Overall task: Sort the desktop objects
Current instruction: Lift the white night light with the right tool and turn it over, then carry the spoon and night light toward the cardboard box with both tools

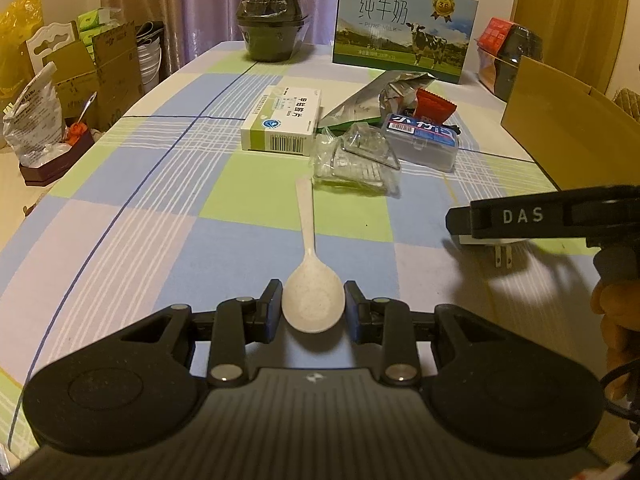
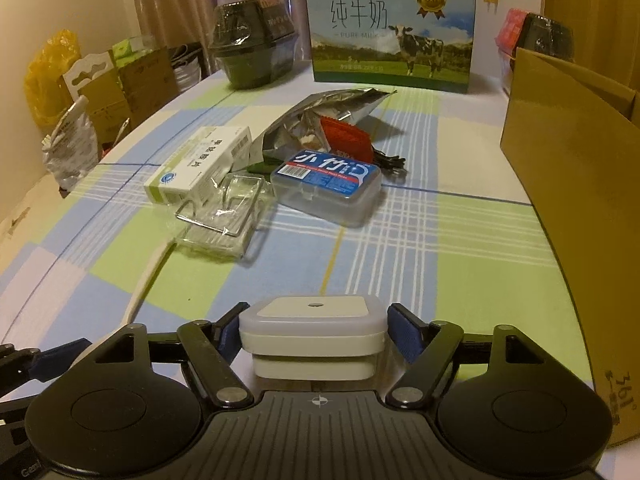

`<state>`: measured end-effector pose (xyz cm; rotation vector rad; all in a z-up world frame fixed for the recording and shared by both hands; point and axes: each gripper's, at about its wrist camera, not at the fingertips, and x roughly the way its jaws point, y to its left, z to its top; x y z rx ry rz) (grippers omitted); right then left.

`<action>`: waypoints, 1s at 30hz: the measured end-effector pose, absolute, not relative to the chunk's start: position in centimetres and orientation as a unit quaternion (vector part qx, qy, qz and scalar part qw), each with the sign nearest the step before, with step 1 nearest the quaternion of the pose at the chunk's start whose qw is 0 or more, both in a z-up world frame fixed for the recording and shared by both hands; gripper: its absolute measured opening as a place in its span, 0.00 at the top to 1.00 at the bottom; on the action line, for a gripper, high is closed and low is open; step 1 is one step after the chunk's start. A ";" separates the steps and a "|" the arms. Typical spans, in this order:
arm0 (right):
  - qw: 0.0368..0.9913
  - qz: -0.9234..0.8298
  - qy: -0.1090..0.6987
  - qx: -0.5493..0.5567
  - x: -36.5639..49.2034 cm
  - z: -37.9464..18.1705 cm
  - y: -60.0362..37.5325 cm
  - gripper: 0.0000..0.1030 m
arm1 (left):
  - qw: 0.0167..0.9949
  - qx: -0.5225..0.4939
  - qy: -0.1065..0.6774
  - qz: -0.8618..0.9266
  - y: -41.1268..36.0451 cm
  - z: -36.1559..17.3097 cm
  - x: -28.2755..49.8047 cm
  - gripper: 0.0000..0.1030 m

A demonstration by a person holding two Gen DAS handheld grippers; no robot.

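A: Entry, both tools low over the table (image 1: 120,208). Left gripper (image 1: 313,306) had its jaws set either side of the bowl of the pale spoon (image 1: 310,276), handle pointing away toward the clutter. I saw slivers of gap on both sides, so I logged it as open around the spoon, not gripping.

B: And the right gripper (image 2: 314,330)?

A: Jaws stood just beside the two edges of the white plug-in adapter (image 2: 313,332). The left-hand one looked to be touching; the right-hand one was near. I could not tell whether it had truly closed.

B: Risks?

A: The spoon's bowl was rounded and smooth. Pinched at its widest curve, I judged it could squirt forward or tilt, handle swinging into the clear plastic packet (image 1: 354,164). The adapter's prongs stuck out underneath; a lopsided grip could twist it.

B: Anything else?

A: The cardboard box (image 2: 572,200) stood close on the right, and the two tools were near each other. A hasty swing could knock either.
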<state>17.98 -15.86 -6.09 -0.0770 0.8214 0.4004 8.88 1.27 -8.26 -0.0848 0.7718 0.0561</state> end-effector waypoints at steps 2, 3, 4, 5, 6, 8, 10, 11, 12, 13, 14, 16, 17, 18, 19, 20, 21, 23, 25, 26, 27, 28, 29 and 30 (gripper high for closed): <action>0.896 0.195 0.398 -0.038 18.0 -6.1 -15.8 0.30 | 0.925 -0.041 0.376 0.027 1.3 -8.3 9.0 0.73; 0.895 0.196 0.398 -0.041 18.0 -6.1 -15.7 0.30 | 0.926 -0.041 0.375 0.027 1.3 -8.3 9.0 0.73; 0.895 0.196 0.398 -0.042 17.9 -6.1 -15.7 0.30 | 0.926 -0.041 0.375 0.028 1.3 -8.3 9.0 0.73; 0.895 0.196 0.397 -0.041 17.9 -6.1 -15.7 0.31 | 0.926 -0.042 0.375 0.028 1.3 -8.3 9.1 0.73; 0.895 0.196 0.399 -0.041 18.0 -6.2 -15.7 0.31 | 0.926 -0.043 0.375 0.028 1.3 -8.3 9.1 0.73; 0.894 0.193 0.401 -0.044 18.0 -6.2 -15.7 0.39 | 0.926 -0.044 0.375 0.029 1.4 -8.3 9.2 0.73; 0.894 0.190 0.403 -0.043 17.9 -6.2 -15.7 0.40 | 0.925 -0.044 0.375 0.030 1.3 -8.3 9.3 0.73; 0.894 0.189 0.404 -0.042 17.9 -6.1 -15.7 0.40 | 0.925 -0.044 0.375 0.030 1.3 -8.3 9.3 0.73; 0.893 0.190 0.405 -0.042 17.9 -6.1 -15.7 0.40 | 0.925 -0.044 0.375 0.030 1.3 -8.3 9.3 0.73; 0.893 0.191 0.405 -0.041 17.8 -6.1 -15.7 0.40 | 0.925 -0.045 0.375 0.030 1.3 -8.3 9.3 0.73; 0.892 0.192 0.406 -0.041 17.7 -6.1 -15.7 0.40 | 0.925 -0.046 0.376 0.031 1.3 -8.3 9.3 0.73; 0.892 0.194 0.407 -0.042 17.6 -6.1 -15.7 0.40 | 0.925 -0.046 0.377 0.031 1.3 -8.3 9.4 0.73; 0.892 0.194 0.407 -0.041 17.5 -6.0 -15.7 0.40 | 0.925 -0.044 0.377 0.032 1.3 -8.4 9.4 0.73; 0.892 0.193 0.407 -0.041 17.5 -6.0 -15.7 0.40 | 0.925 -0.045 0.377 0.032 1.3 -8.4 9.4 0.73; 0.892 0.193 0.407 -0.040 17.5 -6.0 -15.7 0.40 | 0.925 -0.045 0.377 0.033 1.3 -8.4 9.4 0.73; 0.892 0.192 0.407 -0.039 17.5 -6.0 -15.7 0.40 | 0.925 -0.045 0.377 0.033 1.3 -8.4 9.5 0.73; 0.892 0.192 0.407 -0.038 17.5 -6.0 -15.8 0.40 | 0.924 -0.047 0.377 0.034 1.3 -8.4 9.5 0.73; 0.892 0.192 0.407 -0.037 17.5 -5.9 -15.8 0.40 | 0.924 -0.051 0.378 0.035 1.4 -8.4 9.5 0.73; 0.892 0.191 0.408 -0.035 17.4 -5.9 -15.9 0.40 | 0.923 -0.059 0.378 0.035 1.6 -8.3 9.5 0.73; 0.892 0.191 0.408 -0.035 17.4 -5.9 -15.9 0.40 | 0.923 -0.061 0.378 0.036 1.6 -8.3 9.5 0.73; 0.892 0.192 0.409 -0.035 17.5 -5.9 -15.9 0.40 | 0.923 -0.063 0.378 0.036 1.7 -8.3 9.5 0.73; 0.892 0.192 0.409 -0.035 17.4 -5.9 -15.9 0.40 | 0.923 -0.064 0.378 0.036 1.7 -8.3 9.5 0.73; 0.892 0.192 0.409 -0.035 17.4 -5.9 -15.9 0.40 | 0.923 -0.066 0.378 0.037 1.7 -8.3 9.5 0.73; 0.892 0.192 0.409 -0.034 17.5 -5.9 -15.9 0.40 | 0.923 -0.067 0.378 0.037 1.7 -8.3 9.5 0.73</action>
